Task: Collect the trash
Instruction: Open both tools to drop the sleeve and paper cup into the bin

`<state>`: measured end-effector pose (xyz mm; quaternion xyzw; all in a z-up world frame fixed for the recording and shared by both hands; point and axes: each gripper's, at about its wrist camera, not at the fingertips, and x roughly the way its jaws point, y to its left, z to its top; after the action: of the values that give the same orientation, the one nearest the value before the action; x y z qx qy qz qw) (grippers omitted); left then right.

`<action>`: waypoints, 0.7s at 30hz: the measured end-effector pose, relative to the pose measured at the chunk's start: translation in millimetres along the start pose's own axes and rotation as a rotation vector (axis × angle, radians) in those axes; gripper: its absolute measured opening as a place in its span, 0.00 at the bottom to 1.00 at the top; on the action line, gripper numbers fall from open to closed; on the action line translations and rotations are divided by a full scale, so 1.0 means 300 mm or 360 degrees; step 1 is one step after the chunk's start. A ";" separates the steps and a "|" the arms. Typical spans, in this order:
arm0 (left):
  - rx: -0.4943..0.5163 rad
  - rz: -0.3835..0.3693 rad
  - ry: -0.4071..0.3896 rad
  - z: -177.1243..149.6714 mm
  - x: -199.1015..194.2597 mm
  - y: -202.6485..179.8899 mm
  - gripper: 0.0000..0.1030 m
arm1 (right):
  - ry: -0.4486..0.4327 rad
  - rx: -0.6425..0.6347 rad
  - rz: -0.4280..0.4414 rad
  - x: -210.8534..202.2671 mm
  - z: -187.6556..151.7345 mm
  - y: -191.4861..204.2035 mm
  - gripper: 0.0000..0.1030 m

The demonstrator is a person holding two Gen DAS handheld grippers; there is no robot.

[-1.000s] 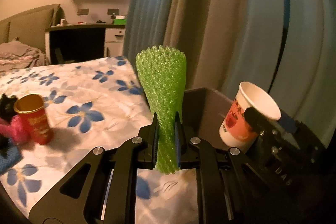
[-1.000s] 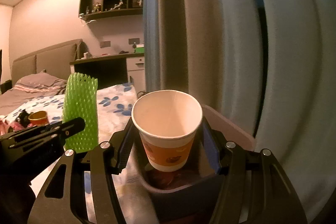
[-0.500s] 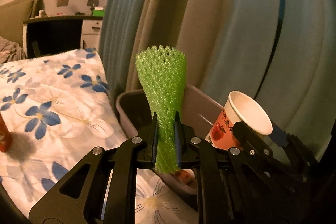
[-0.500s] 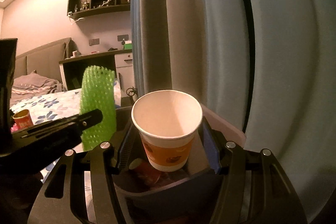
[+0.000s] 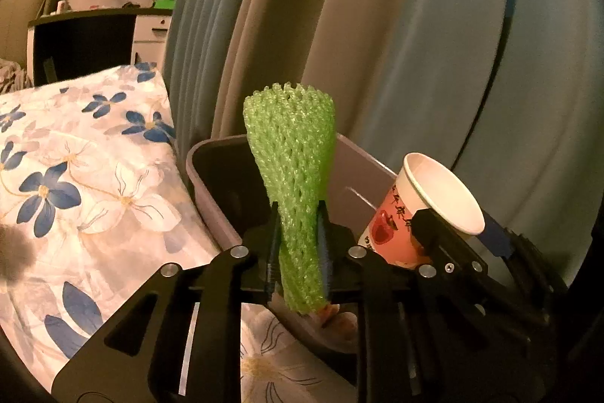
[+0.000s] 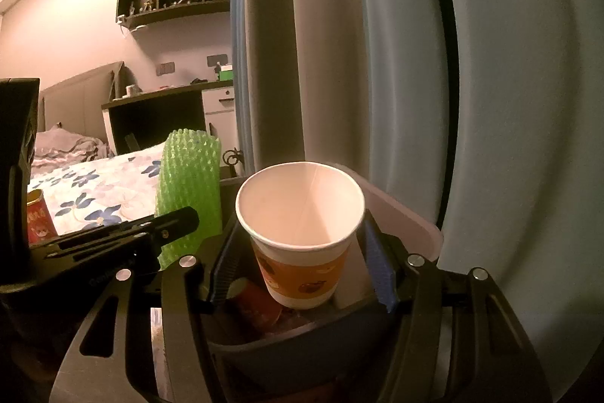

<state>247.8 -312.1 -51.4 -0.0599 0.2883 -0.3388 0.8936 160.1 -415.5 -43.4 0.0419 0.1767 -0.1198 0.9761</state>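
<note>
Left wrist view: left tongs (image 5: pixel 298 252) pinch the green foam net (image 5: pixel 290 176) low on its waist, upright over the near rim of the grey bin (image 5: pixel 211 187); jaws have just been opening a bit, net between them, pads touching it. Risk: net is light & springy, could catch on a pad or tip outward onto the flowered bedspread (image 5: pixel 94 184) instead of dropping in. Right tongs (image 5: pixel 449 233) w/ the paper cup (image 5: pixel 422 210) crowd the bin's right side.

Right wrist view: right tongs (image 6: pixel 302 274) clamp the paper cup upright over the bin, trash already under it. Risk: both drops at once, cup may knock the net. Red can (image 6: pixel 37 221) sits on the bed, far left; curtain (image 6: pixel 377 63) close behind the bin.
</note>
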 end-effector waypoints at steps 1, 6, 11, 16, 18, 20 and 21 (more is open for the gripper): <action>-0.0013 -0.0010 0.0008 0.000 0.003 0.004 0.17 | 0.0005 0.0000 0.0000 0.003 -0.001 -0.001 0.58; -0.0046 -0.0032 0.0045 -0.006 0.016 0.017 0.21 | 0.0018 0.0002 -0.0001 0.006 -0.003 -0.003 0.58; -0.0062 -0.0057 0.0077 -0.012 0.026 0.023 0.31 | 0.0028 0.0013 -0.0009 0.001 -0.014 -0.010 0.59; -0.0137 -0.0056 0.0097 -0.014 0.034 0.060 0.51 | 0.0036 0.0015 -0.0013 0.001 -0.017 -0.015 0.60; -0.0156 -0.0057 0.0109 -0.016 0.037 0.070 0.55 | 0.0042 0.0016 -0.0014 0.004 -0.018 -0.016 0.60; -0.0181 -0.0037 0.0111 -0.018 0.033 0.082 0.64 | 0.0049 0.0026 -0.0007 0.005 -0.019 -0.019 0.60; -0.0194 -0.0026 0.0107 -0.019 0.028 0.090 0.66 | 0.0052 0.0028 -0.0001 0.006 -0.020 -0.021 0.60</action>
<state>265.2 -296.6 -68.2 -0.1053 0.3378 -0.3298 0.8752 158.2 -421.2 -49.8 0.0524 0.1915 -0.1208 0.9726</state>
